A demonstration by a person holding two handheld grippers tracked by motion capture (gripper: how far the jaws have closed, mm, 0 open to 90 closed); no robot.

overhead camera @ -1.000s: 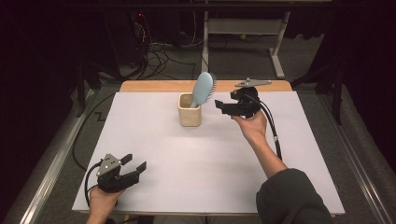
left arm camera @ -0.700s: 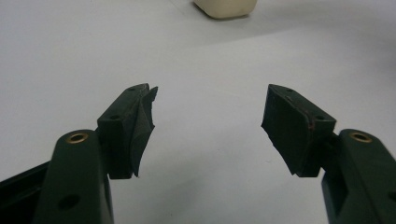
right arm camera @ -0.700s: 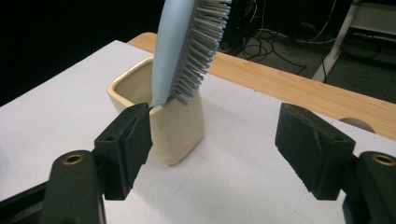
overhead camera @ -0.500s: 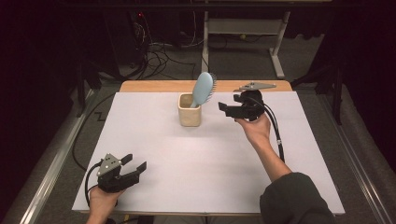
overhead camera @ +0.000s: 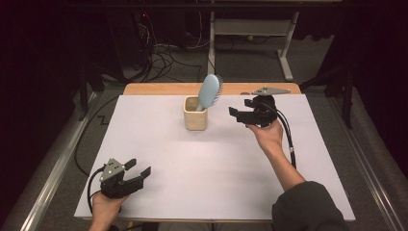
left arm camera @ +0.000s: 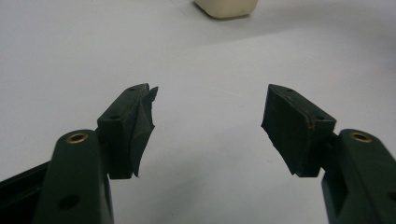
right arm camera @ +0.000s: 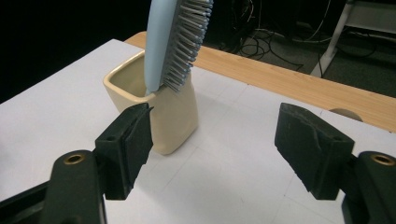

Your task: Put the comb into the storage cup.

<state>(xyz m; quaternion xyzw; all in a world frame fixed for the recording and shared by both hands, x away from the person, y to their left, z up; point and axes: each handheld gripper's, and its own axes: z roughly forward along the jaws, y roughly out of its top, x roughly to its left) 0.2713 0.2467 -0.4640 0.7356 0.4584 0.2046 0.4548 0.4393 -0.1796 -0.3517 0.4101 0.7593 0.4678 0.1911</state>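
Dim room around a lit white table [overhead camera: 159, 144]
Cables [overhead camera: 159, 57] tangle on the grey floor [overhead camera: 250, 67] beside a white metal frame [overhead camera: 250, 26]

brush [overhead camera: 210, 91]: light blue hairbrush, handle down in cup, head leaning toward 1 o'clock
cup [overhead camera: 195, 118]: cream, upright, table's 12 o'clock
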